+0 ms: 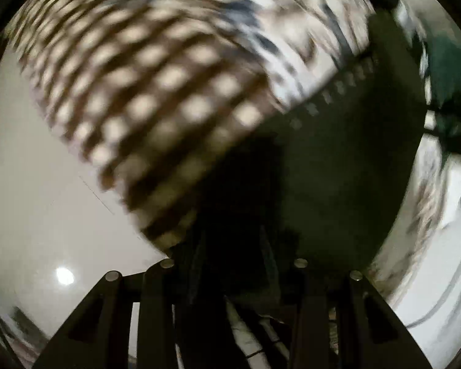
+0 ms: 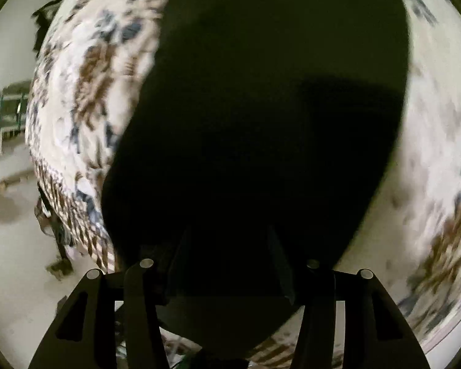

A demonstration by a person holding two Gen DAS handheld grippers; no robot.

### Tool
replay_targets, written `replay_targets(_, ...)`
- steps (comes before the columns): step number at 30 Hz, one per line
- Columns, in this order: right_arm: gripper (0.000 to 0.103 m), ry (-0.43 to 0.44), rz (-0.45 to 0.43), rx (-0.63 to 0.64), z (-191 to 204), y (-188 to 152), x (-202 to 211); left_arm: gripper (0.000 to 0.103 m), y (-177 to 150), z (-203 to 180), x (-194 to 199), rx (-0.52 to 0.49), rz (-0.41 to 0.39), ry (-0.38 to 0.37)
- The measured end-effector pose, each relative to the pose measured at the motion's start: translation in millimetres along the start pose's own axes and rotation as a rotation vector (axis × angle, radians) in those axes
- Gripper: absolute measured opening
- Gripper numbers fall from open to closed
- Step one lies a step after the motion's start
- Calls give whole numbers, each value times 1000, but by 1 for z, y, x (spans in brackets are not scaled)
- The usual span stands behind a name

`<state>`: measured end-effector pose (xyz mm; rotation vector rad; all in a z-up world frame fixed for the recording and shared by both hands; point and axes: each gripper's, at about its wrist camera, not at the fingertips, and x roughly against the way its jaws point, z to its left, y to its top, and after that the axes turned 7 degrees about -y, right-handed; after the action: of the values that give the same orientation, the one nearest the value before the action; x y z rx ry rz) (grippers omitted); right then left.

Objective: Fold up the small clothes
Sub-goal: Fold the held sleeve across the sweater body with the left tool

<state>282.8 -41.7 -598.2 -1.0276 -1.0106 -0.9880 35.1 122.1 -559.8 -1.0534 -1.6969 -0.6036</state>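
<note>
I point both hand-held grippers steeply down over a dark garment lying on a patterned cloth. My left hand-held gripper hangs over the garment's near edge, beside the checked border. My right hand-held gripper hangs over its middle. Blur and shadow hide the fingertips; I cannot tell whether either one grips.

A dark garment lies on the patterned cloth.

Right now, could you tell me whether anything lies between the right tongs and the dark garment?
Nothing visible does: the dark garment lies ahead of the right tongs, spread on the patterned cloth, with nothing on top.
</note>
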Motion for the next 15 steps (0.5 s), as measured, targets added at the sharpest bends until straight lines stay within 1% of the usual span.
replay_targets(1,54,-10,-9,-6,-7,-3,0,10,-1,-5,-6,-24,3,26)
replay_targets(2,54,-24,-19,-8,-12,-5,1,4,-2,-10,-15,-44,11,61)
replay_targets(4,54,-46,-51,-20,-25,-5,9,2,-3,-8,-11,-23,-18,65)
replay_targets(6,54,-43,-81,-31,-35,0,23,2,-5,1,5,7,-73,79)
replay_targets(7,54,-44,-97,-34,-39,3,29,2,-5,9,11,25,-88,72)
replay_targets(8,54,-45,-116,-39,-44,7,35,2,-4,19,15,52,-81,60)
replay_targets(10,54,-47,-144,-47,-48,23,47,2,-2,28,17,67,-73,58)
replay_targets(11,54,-53,-159,-47,-51,34,52,2,-1,27,17,51,-62,62)
replay_targets(13,54,-72,-207,-61,-54,59,64,2,5,16,14,18,-55,81)
replay_targets(15,54,-122,-274,-76,-52,93,79,2,12,1,11,9,-53,83)
